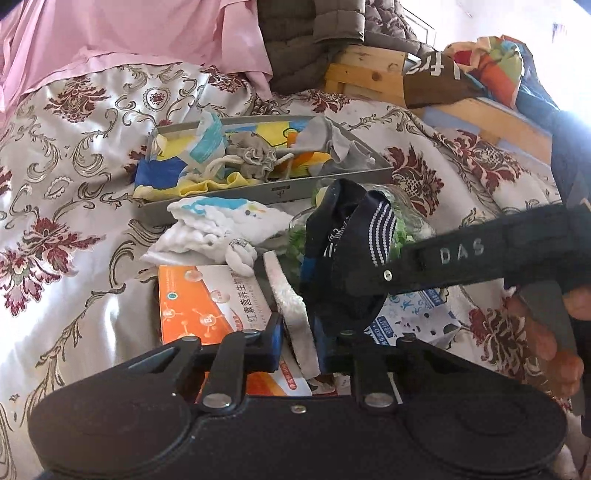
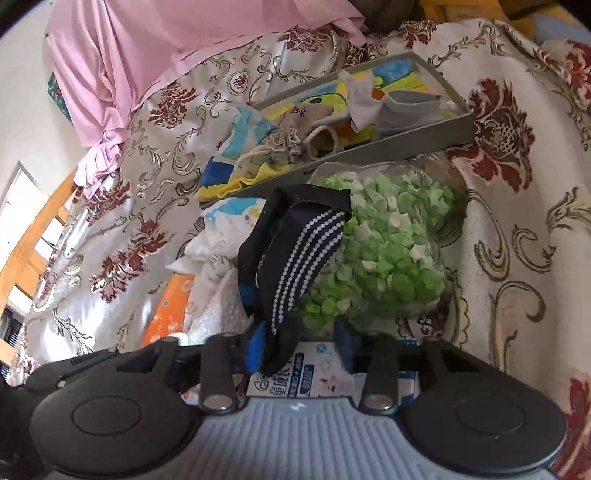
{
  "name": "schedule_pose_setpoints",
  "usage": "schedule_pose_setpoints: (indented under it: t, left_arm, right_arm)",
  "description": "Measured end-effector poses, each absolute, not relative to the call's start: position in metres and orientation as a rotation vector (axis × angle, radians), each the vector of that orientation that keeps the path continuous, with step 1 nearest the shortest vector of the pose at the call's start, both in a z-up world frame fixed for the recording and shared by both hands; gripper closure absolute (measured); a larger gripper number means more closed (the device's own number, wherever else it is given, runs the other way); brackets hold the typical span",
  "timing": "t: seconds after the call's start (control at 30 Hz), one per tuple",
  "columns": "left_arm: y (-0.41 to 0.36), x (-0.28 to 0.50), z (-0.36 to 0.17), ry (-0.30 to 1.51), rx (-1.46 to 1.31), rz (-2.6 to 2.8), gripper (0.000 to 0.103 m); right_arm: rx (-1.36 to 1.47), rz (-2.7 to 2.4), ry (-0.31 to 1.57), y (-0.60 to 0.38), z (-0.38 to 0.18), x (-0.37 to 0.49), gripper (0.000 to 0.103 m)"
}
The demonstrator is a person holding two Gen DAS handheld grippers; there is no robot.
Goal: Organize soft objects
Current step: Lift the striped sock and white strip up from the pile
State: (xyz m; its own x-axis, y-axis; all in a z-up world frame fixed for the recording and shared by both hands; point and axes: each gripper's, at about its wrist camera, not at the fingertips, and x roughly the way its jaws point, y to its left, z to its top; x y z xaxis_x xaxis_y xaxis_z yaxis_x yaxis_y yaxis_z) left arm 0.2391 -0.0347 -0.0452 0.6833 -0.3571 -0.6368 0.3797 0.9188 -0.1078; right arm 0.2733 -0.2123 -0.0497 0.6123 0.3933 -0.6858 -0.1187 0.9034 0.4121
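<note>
A bed covered by a cream quilt (image 1: 74,177) with dark red flowers is filling both views, with a pink sheet (image 1: 129,33) lying at its far end. A grey tray (image 1: 273,190) is sitting on the quilt, holding a heap of soft things: a yellow and blue cloth (image 1: 173,177), a grey drawstring pouch (image 1: 251,155) and a grey sock (image 1: 332,142). Just in front of the tray a white patterned cloth (image 1: 221,225) is lying, and beside that a glass jar (image 2: 384,251) full of green paper bits is lying on its side. Nearer than the tray, an orange box (image 1: 207,306) is resting on the quilt. The left gripper (image 1: 299,343) is pinching a white terry sock (image 1: 291,310) between its fingers, over the orange box. The right gripper (image 2: 299,347) is gripping a dark navy sock (image 2: 291,266) with white dotted stripes, lifted in front of the jar, its fingers closed on the lower end.
</note>
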Motion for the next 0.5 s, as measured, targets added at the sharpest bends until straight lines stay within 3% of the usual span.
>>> schedule_pose_setpoints:
  t: [0.5]
  left_arm:
    - [-0.033, 0.237, -0.042, 0.726, -0.040, -0.396, 0.089]
  right_arm:
    - [0.260, 0.315, 0.779, -0.203, -0.032, 0.257, 0.073]
